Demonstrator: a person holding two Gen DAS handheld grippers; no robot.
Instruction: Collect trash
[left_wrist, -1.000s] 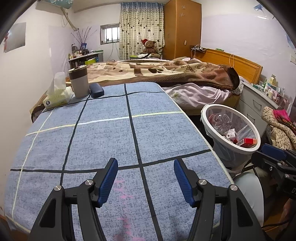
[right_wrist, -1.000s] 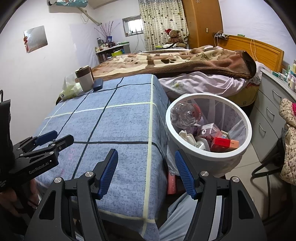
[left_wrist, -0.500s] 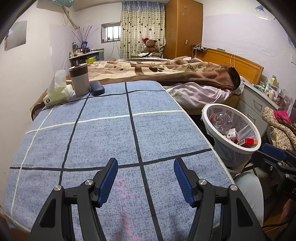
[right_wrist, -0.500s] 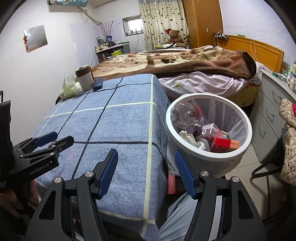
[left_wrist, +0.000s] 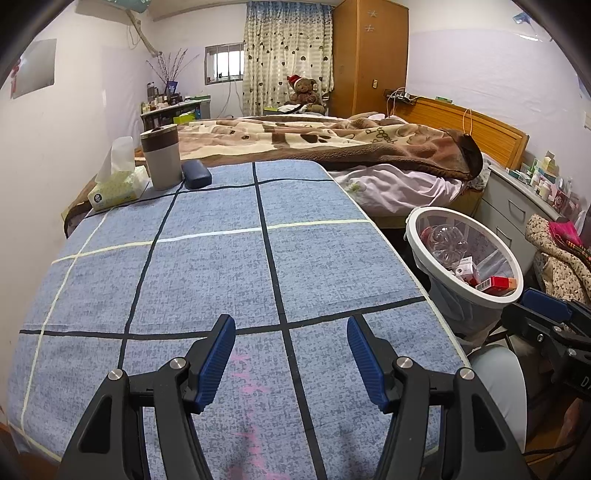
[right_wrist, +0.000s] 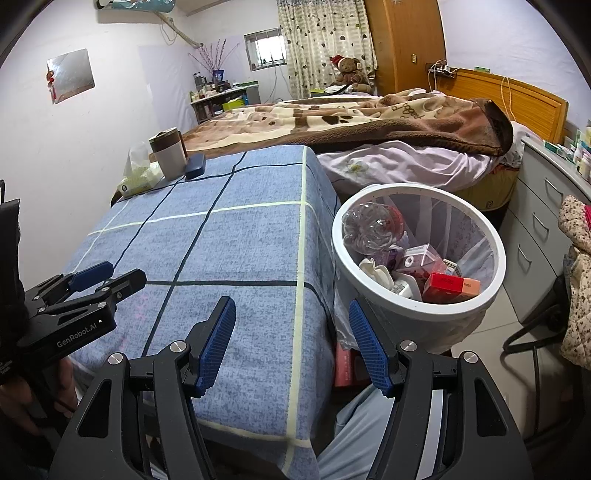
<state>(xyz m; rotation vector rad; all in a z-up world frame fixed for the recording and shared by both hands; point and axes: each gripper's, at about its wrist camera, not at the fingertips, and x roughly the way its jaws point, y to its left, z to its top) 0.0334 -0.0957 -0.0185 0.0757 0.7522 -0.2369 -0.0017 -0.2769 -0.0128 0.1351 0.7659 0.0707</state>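
Note:
A white trash bin (right_wrist: 491, 254) stands on the floor right of the table; it also shows in the left wrist view (left_wrist: 417, 236). It holds a crushed clear bottle (right_wrist: 369, 225), a red box (right_wrist: 448, 286), a pink carton (right_wrist: 419, 258) and white scraps. My left gripper (left_wrist: 291, 350) is open and empty above the near end of the blue checked tablecloth (left_wrist: 207, 266). My right gripper (right_wrist: 291, 332) is open and empty over the table's near right corner, left of the bin. Each gripper shows in the other's view, the left one (right_wrist: 107, 275) and the right one (left_wrist: 543, 310).
At the table's far left stand a tissue box (left_wrist: 118, 186), a brown-and-grey mug (left_wrist: 161, 157) and a dark blue case (left_wrist: 196, 173). A bed with a brown blanket (left_wrist: 332, 144) lies behind. A drawer cabinet (right_wrist: 543, 221) and draped clothes (right_wrist: 576, 280) are at right.
The left view has shifted slightly; the far table items sit a little further right and lower in the frame. Both grippers stay open. The right view is unchanged.

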